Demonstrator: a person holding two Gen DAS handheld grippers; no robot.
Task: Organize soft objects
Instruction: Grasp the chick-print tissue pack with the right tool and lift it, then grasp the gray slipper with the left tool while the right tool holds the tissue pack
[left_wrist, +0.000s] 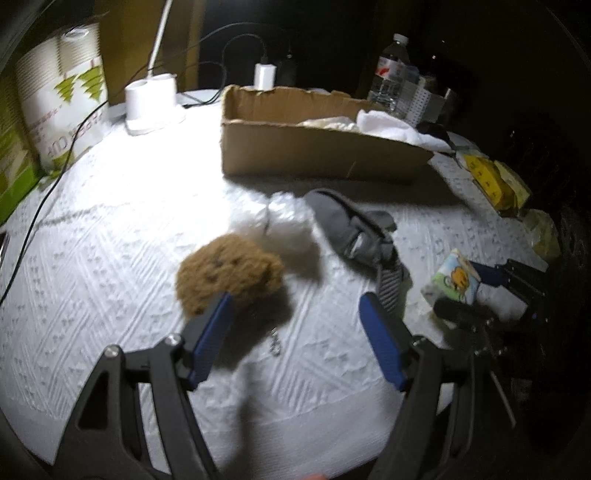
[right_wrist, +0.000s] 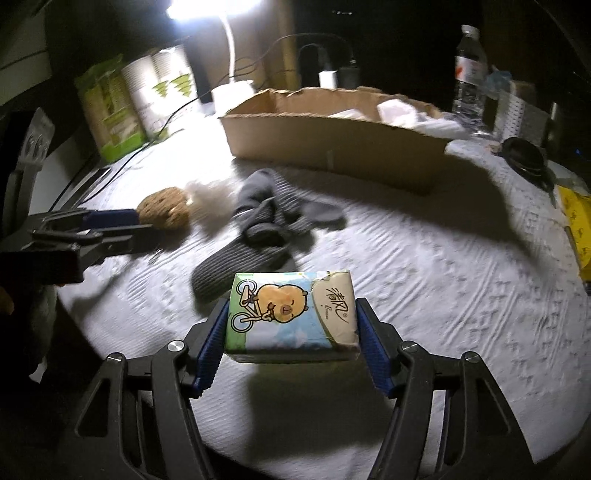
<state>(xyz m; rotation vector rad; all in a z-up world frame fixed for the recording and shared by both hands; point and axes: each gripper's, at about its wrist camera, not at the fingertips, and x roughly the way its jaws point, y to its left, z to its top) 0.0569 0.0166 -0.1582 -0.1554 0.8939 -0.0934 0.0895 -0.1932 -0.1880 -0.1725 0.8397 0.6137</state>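
Note:
My right gripper (right_wrist: 291, 306) is shut on a tissue pack (right_wrist: 291, 314) printed with a cartoon bear on a bicycle, held just above the white tablecloth (right_wrist: 443, 295). In the left wrist view the same pack (left_wrist: 456, 277) shows at the right. My left gripper (left_wrist: 295, 301) is open with nothing between its fingers; its left fingertip (left_wrist: 221, 306) is beside a brown fluffy plush (left_wrist: 229, 273). Behind the plush lie a white fluffy ball (left_wrist: 284, 225) and crumpled grey socks (left_wrist: 354, 229). A cardboard box (left_wrist: 317, 151) at the back holds white cloths (left_wrist: 388, 125).
A lamp base (left_wrist: 151, 99), a sleeve of paper cups (left_wrist: 62, 92) and cables stand at the back left. A water bottle (left_wrist: 391, 70) stands behind the box. Yellow packs (left_wrist: 491, 181) lie at the right edge. A small metal ring (left_wrist: 275, 343) lies between the left fingers.

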